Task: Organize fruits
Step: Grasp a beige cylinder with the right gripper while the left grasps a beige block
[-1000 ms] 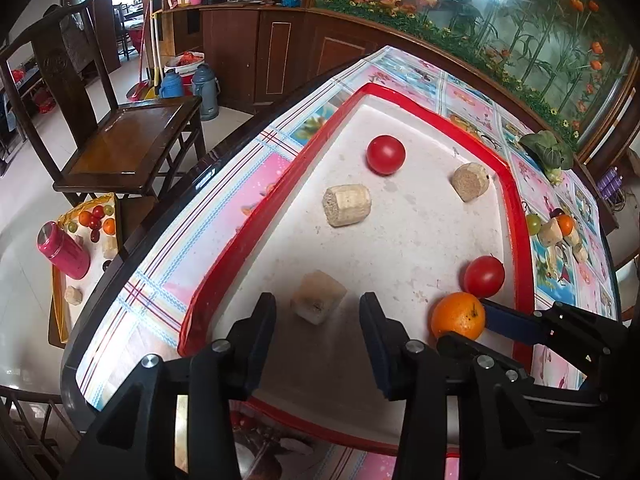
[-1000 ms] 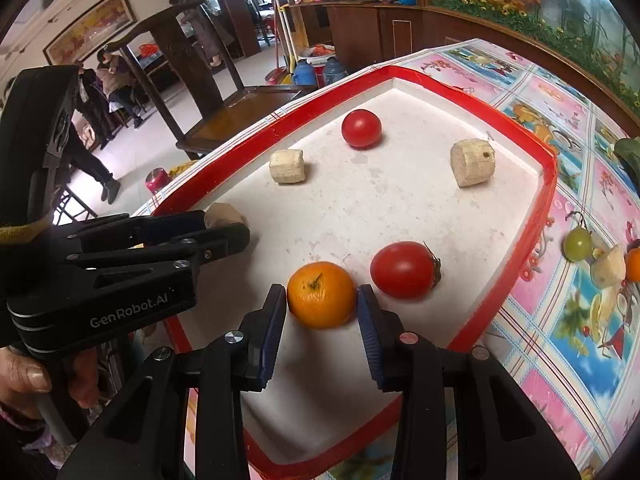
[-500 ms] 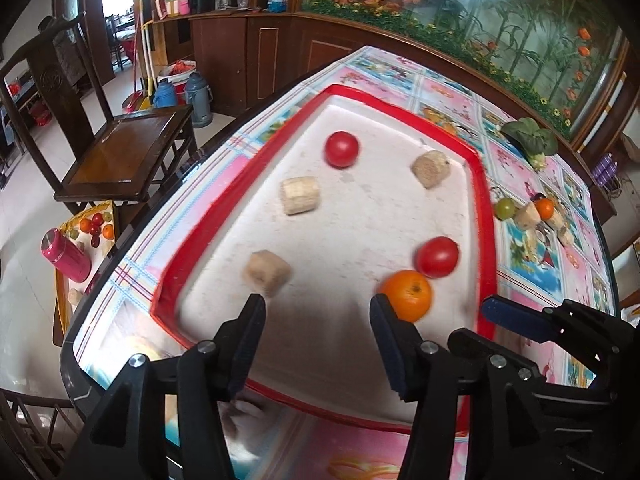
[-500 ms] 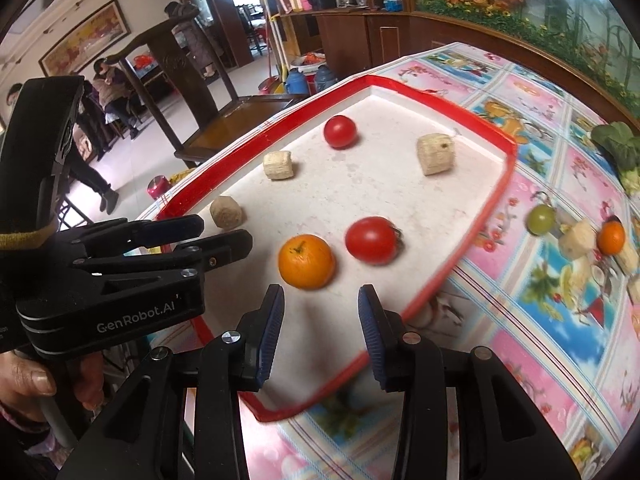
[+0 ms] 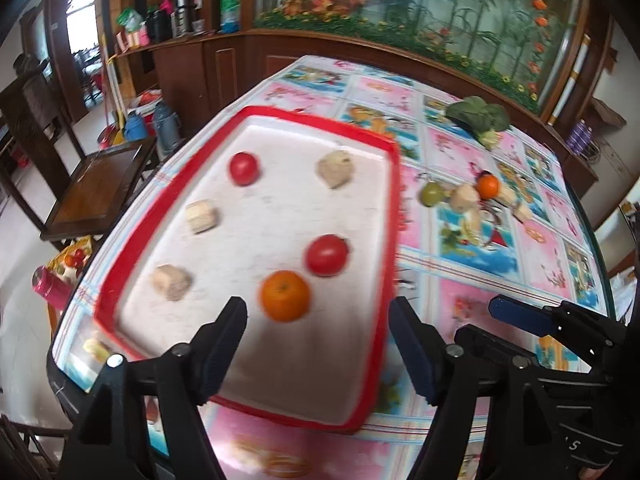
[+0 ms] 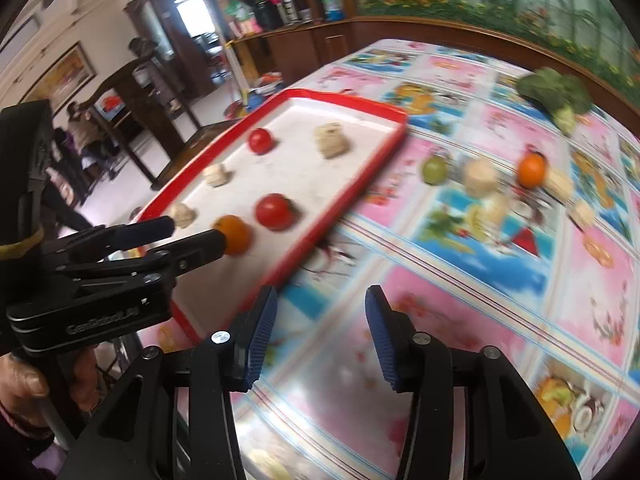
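Note:
A red-rimmed white tray (image 5: pixel 394 216) (image 6: pixel 348 196) holds two tomatoes (image 5: pixel 327 255) (image 5: pixel 243 168), an orange (image 5: pixel 285 296) (image 6: pixel 234 234) and three beige chunks (image 5: pixel 172 287). My left gripper (image 5: pixel 318 340) (image 6: pixel 192 230) hovers over the tray's near end, its jaws opening with nothing between them; the orange lies just beyond its fingertips. My right gripper (image 6: pixel 320 332) (image 5: pixel 516 316) is over the tablecloth to the right of the tray, jaws opening and empty. Loose on the cloth lie a green fruit (image 5: pixel 432 193) (image 6: pixel 434 170), a small orange (image 5: pixel 488 186) (image 6: pixel 532 170) and beige pieces (image 6: pixel 480 176).
A leafy green vegetable (image 5: pixel 478 116) (image 6: pixel 556 94) lies at the table's far side. Left of the table stand a wooden chair (image 5: pixel 96 184) and a pink bottle (image 5: pixel 52 292). A hand (image 6: pixel 24 380) grips the left tool. Wooden cabinets line the back wall.
Both grippers have drawn back and to the right. The orange left the right gripper's fingers and a beige chunk left the left one's; both rest on the tray. Both jaws stand wider.

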Motion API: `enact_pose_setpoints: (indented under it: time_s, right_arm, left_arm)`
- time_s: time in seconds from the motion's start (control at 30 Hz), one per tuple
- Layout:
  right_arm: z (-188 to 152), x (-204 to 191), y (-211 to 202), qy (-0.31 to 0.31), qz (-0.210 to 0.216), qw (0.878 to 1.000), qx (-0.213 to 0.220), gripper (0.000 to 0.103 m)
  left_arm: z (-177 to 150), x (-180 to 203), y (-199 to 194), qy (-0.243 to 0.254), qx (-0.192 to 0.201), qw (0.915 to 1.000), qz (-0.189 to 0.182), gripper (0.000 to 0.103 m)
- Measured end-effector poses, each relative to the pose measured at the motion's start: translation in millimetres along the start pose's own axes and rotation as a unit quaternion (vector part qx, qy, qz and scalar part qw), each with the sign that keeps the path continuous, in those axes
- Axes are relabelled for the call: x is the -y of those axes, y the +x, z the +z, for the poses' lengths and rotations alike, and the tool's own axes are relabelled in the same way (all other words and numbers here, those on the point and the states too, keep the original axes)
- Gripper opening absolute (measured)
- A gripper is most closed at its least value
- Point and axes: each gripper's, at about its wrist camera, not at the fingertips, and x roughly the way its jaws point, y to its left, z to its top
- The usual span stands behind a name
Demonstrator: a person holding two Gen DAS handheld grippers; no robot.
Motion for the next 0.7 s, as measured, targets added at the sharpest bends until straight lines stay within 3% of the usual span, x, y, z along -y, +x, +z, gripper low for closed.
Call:
enact_pose_setpoints:
  time_s: [0.3,0.7]
  right_arm:
    - [-32,57,-27,0.059,-0.032,0.998,0.003,0.052]
    - [-66,140,-61,0.141,-0.07,0.987,0.011,0.052]
  left_arm:
    - [-11,72,1,0.077,-0.005,0.9968,-0.021,0.079]
    - [-23,143,21,0.141,-0.052,0.9873,-0.052,0.08]
